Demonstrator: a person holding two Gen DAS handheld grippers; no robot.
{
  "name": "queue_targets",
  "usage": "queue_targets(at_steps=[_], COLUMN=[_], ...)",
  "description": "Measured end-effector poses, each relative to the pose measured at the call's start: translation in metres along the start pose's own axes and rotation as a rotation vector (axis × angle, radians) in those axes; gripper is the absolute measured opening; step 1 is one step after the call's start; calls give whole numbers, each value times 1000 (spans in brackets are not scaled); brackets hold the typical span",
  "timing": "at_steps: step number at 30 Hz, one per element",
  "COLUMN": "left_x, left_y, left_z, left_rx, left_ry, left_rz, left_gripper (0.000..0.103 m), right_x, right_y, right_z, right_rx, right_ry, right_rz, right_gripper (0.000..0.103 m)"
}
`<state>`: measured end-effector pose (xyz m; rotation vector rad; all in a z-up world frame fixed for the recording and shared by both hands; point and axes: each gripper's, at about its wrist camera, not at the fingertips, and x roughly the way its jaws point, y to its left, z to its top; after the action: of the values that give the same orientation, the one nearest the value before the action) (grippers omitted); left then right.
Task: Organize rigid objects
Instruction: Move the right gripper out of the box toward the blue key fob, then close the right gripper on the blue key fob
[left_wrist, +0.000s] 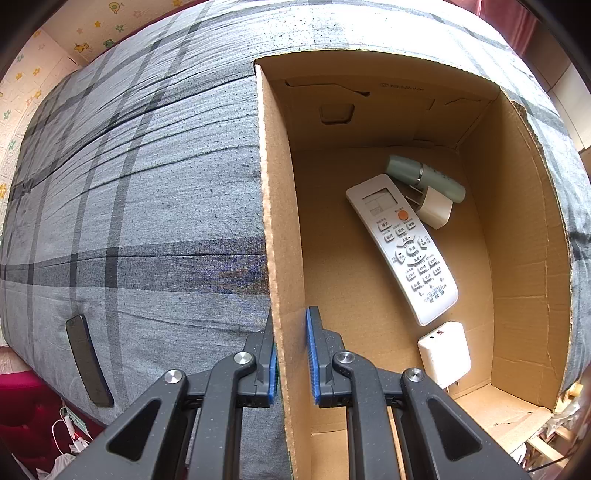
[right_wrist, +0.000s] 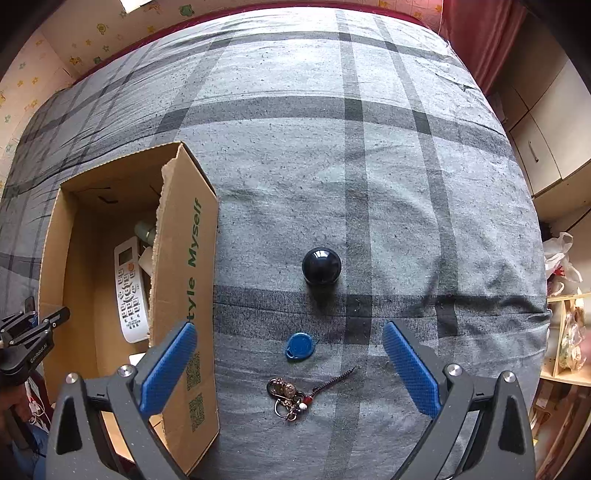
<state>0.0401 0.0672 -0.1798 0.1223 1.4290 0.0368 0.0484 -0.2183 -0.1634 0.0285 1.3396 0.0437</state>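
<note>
left tool (left_wrist: 291, 354) clamped, right tool (right_wrist: 290, 369) spread

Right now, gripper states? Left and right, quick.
Left gripper: shut on the cardboard box wall.
Right gripper: open, holding nothing, above the blue tag and keychain.

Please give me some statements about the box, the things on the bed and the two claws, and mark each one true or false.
1. The left claw is shut on the wall of the cardboard box. True.
2. The right claw is closed on the blue tag. False: it is open, with the tag lying on the bedcover between its fingers.
3. The white remote control lies inside the box. True.
4. The dark ball is in the box. False: it sits on the bedcover, outside the box.
5. The keychain lies on the bedcover near the tag. True.
</note>
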Motion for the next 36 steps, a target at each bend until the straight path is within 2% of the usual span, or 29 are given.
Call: queue_targets(at_steps=[18,31,34,36], left_x=[3,6,8,8], left_y=[2,3,4,4], left_z=[-2,-2,-3,-3], left_rx=[0,-3,-3,-3], left_ry=[-8,-12,-13,-14], left_rz=[3,-1,-3,-3], left_gripper=[13,14,14,14], right_x=[76,113,120,125], right_y=[-17,-22,-24,-25], right_z=[-24,-33,-32,-29], right_rx=[-1,10,30,41], right_ry=[89,137,149,153], right_rz=[-24,-41,-39,-42], right_gripper=[103,102,96,85])
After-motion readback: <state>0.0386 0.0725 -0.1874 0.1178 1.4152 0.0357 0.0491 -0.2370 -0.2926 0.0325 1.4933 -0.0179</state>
